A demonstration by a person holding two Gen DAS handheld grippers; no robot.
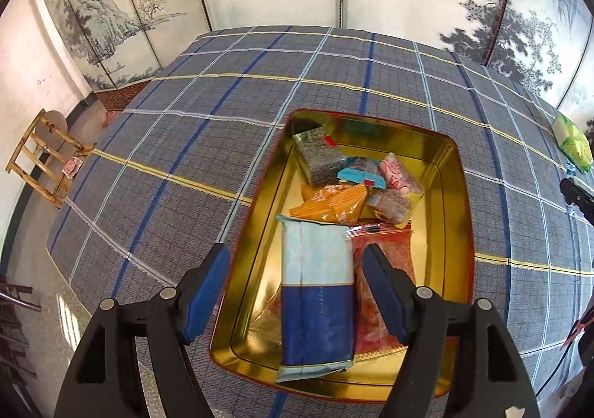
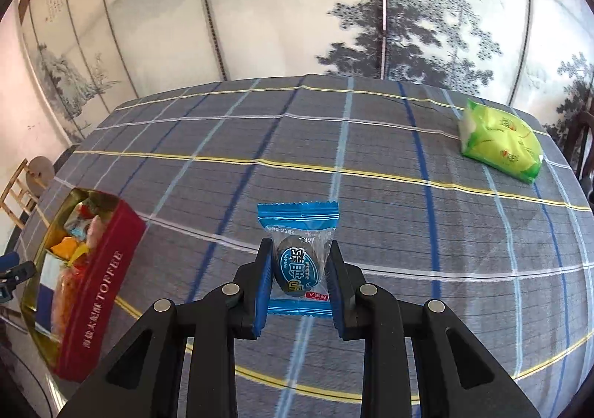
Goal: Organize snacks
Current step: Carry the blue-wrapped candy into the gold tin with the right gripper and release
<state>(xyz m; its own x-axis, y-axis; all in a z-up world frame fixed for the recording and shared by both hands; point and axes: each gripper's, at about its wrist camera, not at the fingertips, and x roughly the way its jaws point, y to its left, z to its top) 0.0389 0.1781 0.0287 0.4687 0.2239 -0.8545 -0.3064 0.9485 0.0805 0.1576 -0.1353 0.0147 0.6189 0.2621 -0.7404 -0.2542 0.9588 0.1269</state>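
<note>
Right gripper (image 2: 300, 278) pinches light crinkly sweet (image 2: 298, 262) across its hard middle, probably slippery; left gripper (image 1: 297, 291) gapes over tin (image 1: 458, 172)

Left black two-finger gripper with blue pads (image 1: 297, 262) tilted steeply downward, jaws parted, nothing pressed between them. Right black blue-padded gripper (image 2: 299, 250) angled downward, jaws clamped on a load.

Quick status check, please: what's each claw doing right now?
Left gripper open over tin, blue-white packet between jaws. Right gripper shut on blue candy. Green pack still out.
</note>
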